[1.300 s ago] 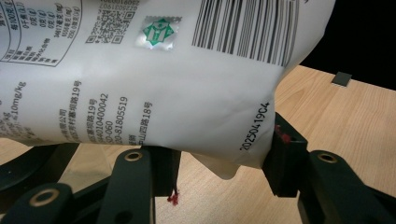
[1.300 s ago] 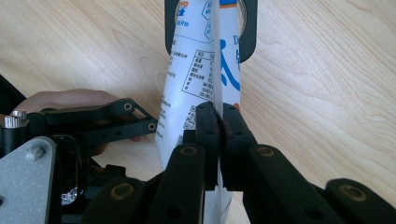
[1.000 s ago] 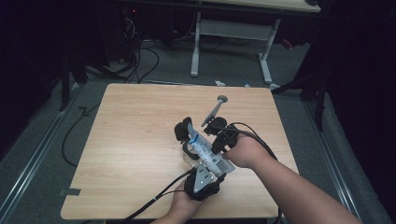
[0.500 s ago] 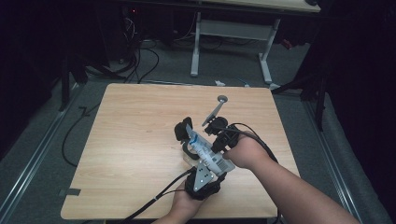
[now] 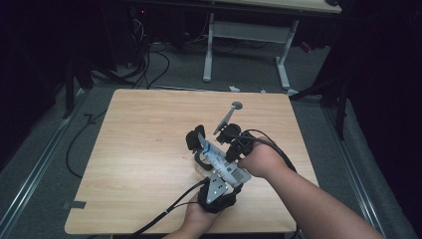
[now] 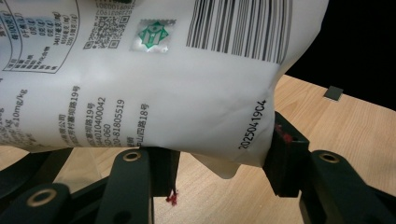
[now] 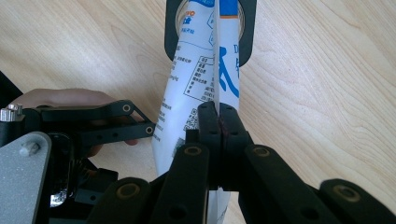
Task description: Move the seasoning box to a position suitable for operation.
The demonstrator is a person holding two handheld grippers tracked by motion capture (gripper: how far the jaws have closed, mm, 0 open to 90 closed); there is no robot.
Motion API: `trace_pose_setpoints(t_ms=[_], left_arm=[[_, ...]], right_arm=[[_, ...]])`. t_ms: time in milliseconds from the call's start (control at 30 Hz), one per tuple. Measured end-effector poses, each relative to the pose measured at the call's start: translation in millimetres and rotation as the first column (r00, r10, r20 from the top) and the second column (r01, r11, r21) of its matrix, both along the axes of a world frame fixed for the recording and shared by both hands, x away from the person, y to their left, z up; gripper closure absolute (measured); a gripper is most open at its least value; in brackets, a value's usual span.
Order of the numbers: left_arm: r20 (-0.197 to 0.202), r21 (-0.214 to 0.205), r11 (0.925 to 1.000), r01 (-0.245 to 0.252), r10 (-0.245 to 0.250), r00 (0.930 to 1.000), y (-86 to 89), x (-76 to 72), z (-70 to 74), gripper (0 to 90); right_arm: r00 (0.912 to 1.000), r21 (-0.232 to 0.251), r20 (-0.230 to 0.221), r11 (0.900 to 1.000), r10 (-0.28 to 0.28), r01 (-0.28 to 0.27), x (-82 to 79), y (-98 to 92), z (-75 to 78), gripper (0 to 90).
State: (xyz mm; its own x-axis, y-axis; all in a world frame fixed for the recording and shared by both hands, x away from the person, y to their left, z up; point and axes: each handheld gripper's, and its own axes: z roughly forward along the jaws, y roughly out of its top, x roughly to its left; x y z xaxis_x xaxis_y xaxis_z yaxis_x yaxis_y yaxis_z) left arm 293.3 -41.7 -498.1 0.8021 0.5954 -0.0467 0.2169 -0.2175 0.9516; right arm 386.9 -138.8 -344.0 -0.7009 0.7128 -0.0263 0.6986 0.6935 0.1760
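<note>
A white pouch point(image 5: 221, 160) with blue print and a barcode hangs tilted over the wooden table point(image 5: 134, 149). Its far end dips into a black-rimmed clear container point(image 5: 198, 149). My left gripper point(image 5: 219, 173) comes in from the near edge and is shut on the pouch's lower part. In the left gripper view, the left gripper point(image 6: 219, 158) has a jaw on each side of the pouch point(image 6: 154, 93). My right gripper point(image 5: 226, 150) reaches in from the right. The right gripper point(image 7: 218, 116) pinches the seam edge of the pouch point(image 7: 187, 79), and the container point(image 7: 247, 32) lies beyond.
A metal spoon-like tool point(image 5: 228, 118) lies on the table just behind the grippers. The table's left half is bare wood. Beyond the far edge stand a white desk frame point(image 5: 244, 35) and loose cables point(image 5: 149, 59) on the floor.
</note>
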Motion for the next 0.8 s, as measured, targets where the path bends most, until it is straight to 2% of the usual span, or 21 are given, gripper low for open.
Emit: trace_pose_setpoints(t_ms=[133, 467, 800], left_arm=[[0.001, -0.003, 1.0000, 0.003, -0.003, 1.0000, 0.2, 0.2, 0.2, 51.4], [0.007, -0.003, 0.9999, 0.011, -0.011, 0.9999, -0.4, -0.6, 0.6, 50.9], [0.015, -0.002, 0.9998, 0.017, -0.017, 0.9997, -1.3, -2.3, -0.3, 50.7]], right_arm=[[0.9997, 0.003, 0.008, 0.9997, 0.023, -0.023, 1.9, -0.3, 0.3, 90.0], [1.0000, 0.002, 0.003, 1.0000, 0.009, -0.009, 1.1, 0.2, 1.7, 90.0], [0.9996, 0.005, -0.013, 0.9996, 0.026, -0.026, 1.9, -0.9, 1.0, 90.0]])
